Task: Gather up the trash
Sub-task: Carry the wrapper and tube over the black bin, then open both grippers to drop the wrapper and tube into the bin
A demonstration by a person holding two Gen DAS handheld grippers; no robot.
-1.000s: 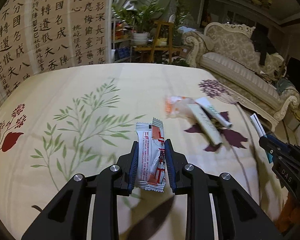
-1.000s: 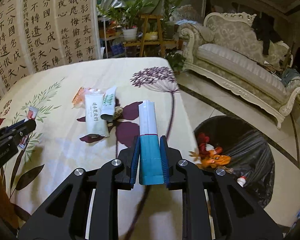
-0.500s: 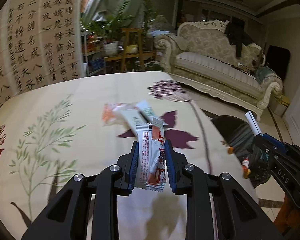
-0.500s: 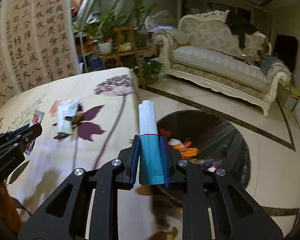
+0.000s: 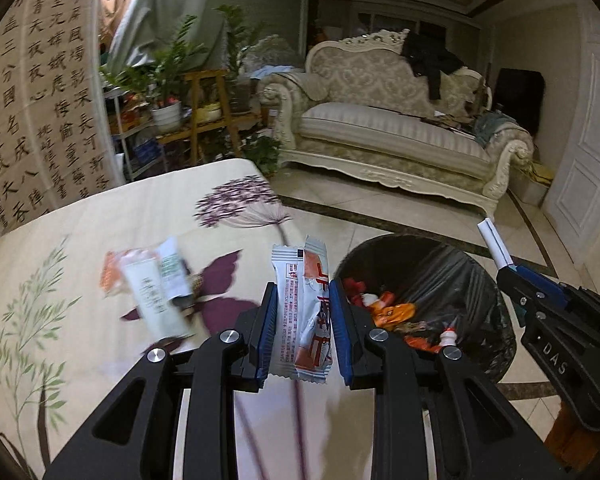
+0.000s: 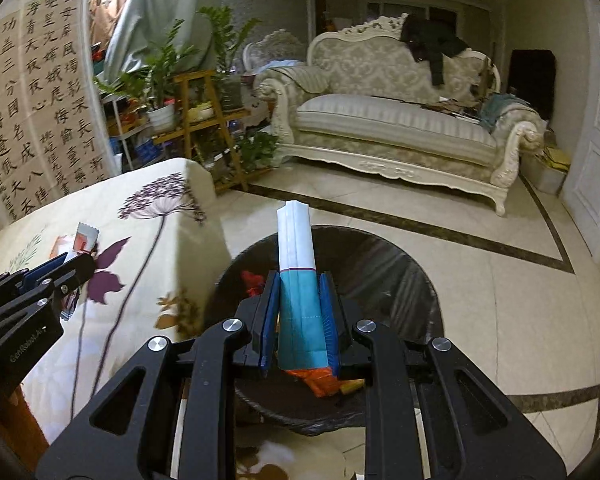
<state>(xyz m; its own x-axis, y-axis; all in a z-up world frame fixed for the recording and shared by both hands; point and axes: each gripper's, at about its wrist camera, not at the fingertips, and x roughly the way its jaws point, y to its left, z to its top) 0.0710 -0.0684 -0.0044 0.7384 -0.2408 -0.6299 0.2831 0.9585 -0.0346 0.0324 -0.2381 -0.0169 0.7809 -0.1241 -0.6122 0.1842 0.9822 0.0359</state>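
We have a piece of trash in each tool. The left gripper (image 5: 303,316) pinches a white and orange snack wrapper (image 5: 302,312) by its lower half, the upper end standing free above the pads. The right gripper (image 6: 299,316) is pressed together on a flat folded teal and white packet (image 6: 299,280), gripped at its teal end with the white end sticking out forward.

Both look light, thin and soft. The wrapper is crinkly film, likely slippery, so we judge a grip across its flat middle safest; a hold near an edge could let it slide out. The folded packet seems a bit stiffer and holds its shape beyond the pads. Neither looks fragile.

The bin with its black liner (image 6: 400,280) sits on the tiled floor just beside the table edge, already holding orange and red scraps (image 5: 392,314). The packet hangs over its mouth; the wrapper is near the rim, over the table corner.

More trash lies on the floral tablecloth (image 5: 80,240): a white tube or sachet (image 5: 152,300) and a crumpled orange wrapper (image 5: 114,270), blurred. Nothing blocks the bin, though the two tools are near each other. A sofa (image 6: 396,120) and potted plants (image 6: 164,76) stand well apart.
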